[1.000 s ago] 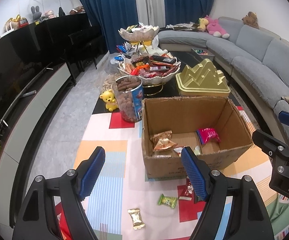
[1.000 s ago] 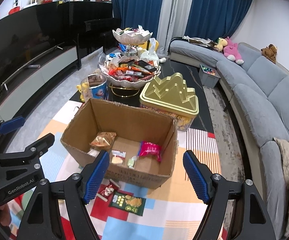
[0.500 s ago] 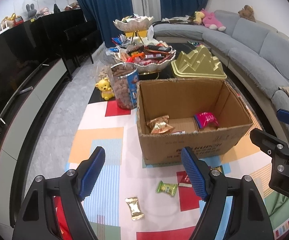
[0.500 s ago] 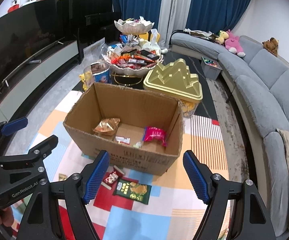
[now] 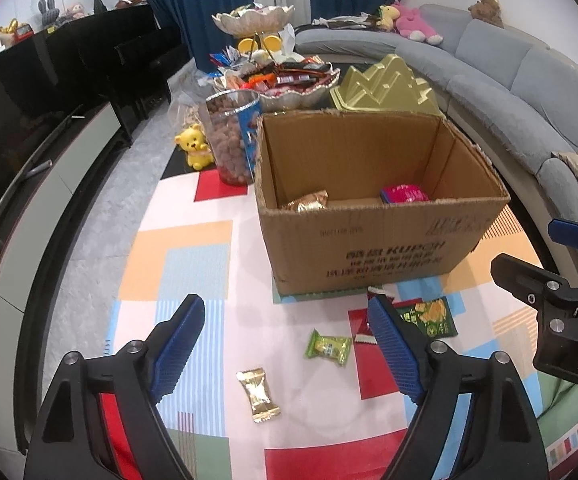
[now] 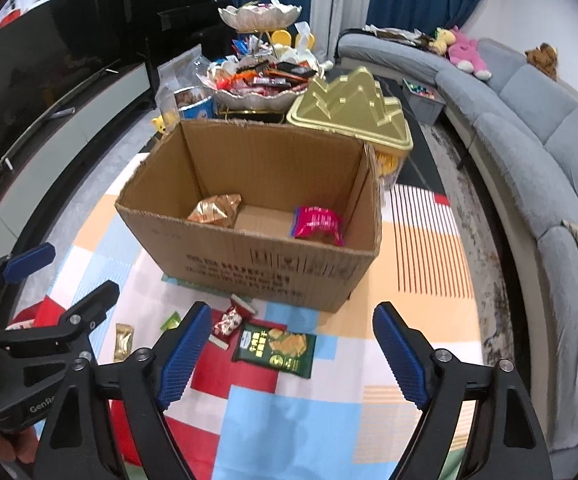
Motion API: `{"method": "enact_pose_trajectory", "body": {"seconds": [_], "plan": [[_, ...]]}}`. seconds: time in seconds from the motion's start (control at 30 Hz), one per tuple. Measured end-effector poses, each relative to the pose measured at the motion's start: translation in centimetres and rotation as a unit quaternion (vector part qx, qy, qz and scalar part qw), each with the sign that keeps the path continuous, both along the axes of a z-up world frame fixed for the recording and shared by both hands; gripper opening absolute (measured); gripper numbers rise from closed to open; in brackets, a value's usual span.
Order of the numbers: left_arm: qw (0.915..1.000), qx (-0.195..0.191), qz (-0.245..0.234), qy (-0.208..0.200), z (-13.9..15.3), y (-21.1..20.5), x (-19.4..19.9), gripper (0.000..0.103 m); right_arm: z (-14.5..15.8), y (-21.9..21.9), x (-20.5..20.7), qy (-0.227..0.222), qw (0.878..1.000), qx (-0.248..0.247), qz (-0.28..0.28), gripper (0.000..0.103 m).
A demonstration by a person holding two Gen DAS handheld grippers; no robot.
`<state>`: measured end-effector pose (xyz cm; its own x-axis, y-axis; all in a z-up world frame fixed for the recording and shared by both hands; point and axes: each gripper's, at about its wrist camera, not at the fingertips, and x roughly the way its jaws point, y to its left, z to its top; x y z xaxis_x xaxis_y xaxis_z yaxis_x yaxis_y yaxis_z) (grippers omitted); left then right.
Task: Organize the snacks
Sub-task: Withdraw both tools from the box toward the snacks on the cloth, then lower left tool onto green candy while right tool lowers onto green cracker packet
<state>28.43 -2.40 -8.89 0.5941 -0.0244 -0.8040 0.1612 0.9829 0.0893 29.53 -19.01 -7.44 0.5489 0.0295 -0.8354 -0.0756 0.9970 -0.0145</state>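
1. Snacks lie on our patterned mat in front of the cardboard box (image 5: 369, 240): gold packet (image 5: 258, 389), light green packet (image 5: 328, 347), dark green bag (image 6: 275, 347)
2. Our left gripper (image 5: 289, 344) and right gripper (image 6: 291, 350) hover above them, jaws spread, holding nothing
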Motion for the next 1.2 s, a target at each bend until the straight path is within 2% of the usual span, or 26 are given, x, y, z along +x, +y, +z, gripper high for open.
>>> {"method": "enact_pose_trajectory", "body": {"seconds": [0.37,1.2], "plan": [[0.9992,0.015,-0.026,0.027,-3.8,-1.0,-0.4,0.085,-2.8,-0.2,-0.2,0.03,0.999,0.007,-0.011,0.086],[0.9958,-0.015,-0.055,0.071,-10.2,-0.7,0.9,0.085,-10.1,0.2,1.4,0.099,0.994,0.027,-0.033,0.086]]}}
